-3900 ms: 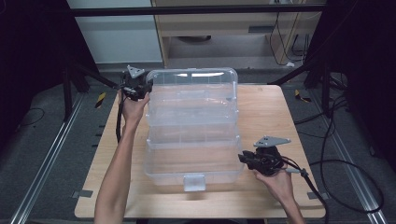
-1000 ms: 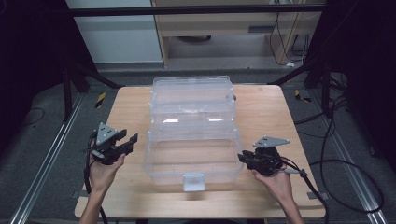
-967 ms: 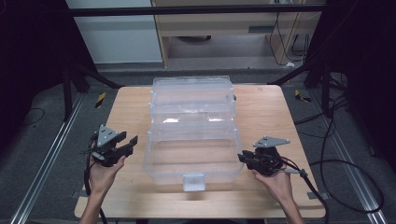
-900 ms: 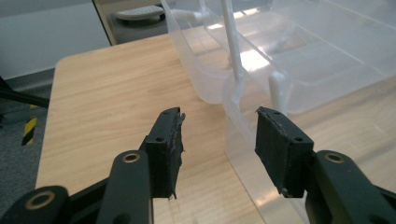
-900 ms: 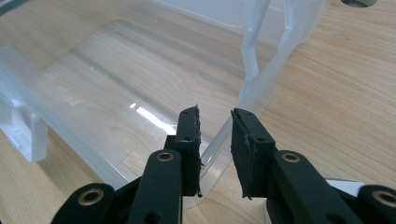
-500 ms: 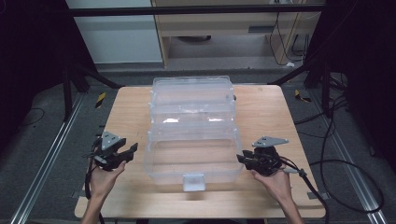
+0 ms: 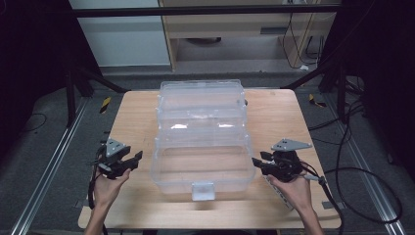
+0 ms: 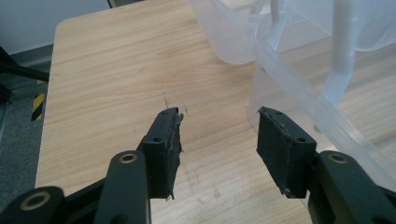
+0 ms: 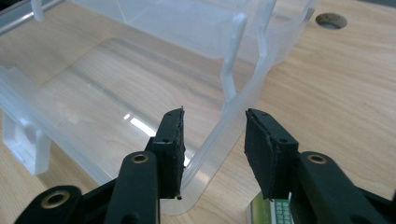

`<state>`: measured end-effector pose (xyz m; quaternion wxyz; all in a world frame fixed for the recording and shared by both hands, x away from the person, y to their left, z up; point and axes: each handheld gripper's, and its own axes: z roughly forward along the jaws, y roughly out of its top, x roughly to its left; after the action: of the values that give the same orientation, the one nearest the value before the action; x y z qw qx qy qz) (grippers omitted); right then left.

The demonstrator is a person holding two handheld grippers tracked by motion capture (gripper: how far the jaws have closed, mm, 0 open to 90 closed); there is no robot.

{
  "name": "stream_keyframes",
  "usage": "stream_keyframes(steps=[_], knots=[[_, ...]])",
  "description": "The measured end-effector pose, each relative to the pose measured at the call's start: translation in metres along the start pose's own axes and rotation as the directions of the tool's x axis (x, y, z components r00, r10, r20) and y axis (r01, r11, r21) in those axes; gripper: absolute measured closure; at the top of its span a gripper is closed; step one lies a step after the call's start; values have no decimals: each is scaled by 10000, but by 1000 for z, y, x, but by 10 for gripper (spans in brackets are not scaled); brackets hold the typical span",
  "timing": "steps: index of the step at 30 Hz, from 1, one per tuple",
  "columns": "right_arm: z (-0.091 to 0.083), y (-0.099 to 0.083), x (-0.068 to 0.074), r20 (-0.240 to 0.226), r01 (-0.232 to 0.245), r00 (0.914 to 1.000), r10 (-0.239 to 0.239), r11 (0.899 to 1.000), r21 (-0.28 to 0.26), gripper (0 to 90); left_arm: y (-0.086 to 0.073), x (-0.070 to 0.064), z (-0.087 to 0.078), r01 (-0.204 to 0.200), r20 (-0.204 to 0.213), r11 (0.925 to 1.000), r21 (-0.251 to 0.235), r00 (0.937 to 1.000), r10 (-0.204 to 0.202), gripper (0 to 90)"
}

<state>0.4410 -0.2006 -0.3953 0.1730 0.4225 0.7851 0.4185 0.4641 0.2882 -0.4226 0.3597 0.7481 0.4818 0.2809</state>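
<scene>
A clear plastic box [image 7: 200, 147] with stepped-back trays stands open in the middle of the wooden table [image 7: 132, 117]; its white latch [image 7: 203, 191] faces the near edge. My left gripper [image 7: 136, 157] is held open just left of the bottom tray, over bare wood. In the left gripper view the left gripper [image 8: 219, 116] has nothing between its pads, and the tray wall [image 8: 299, 93] rises to its right. My right gripper [image 7: 255, 161] is at the tray's near right corner. In the right gripper view the right gripper [image 9: 214, 114] is open, its jaws standing on either side of the tray's thin rim [image 9: 233, 102].
A small green-and-white labelled item [image 9: 261, 210] lies on the table under the right gripper. A round hole [image 9: 331, 20] sits in the tabletop beyond the box. Cables [image 7: 352, 171] trail off the right edge to the floor. Black frame legs stand at both far corners.
My left hand came back from the box's far left corner to its near left side, then drifted slightly nearer the front edge. The right gripper barely moved.
</scene>
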Motion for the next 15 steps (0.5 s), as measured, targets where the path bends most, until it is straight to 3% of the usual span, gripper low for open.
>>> stream_keyframes(steps=[8, 15], knots=[[-8, 15, 0, 271, 449, 9986, -449, 9990, 22, 485, -1, -1, 3, -192, -136, 9990, 399, 9997, 198, 462], [-21, 25, -9, 646, 529, 9965, -537, 9985, 139, 401, -2, 0, 7, -243, -118, 9978, 625, 9996, 250, 439]])
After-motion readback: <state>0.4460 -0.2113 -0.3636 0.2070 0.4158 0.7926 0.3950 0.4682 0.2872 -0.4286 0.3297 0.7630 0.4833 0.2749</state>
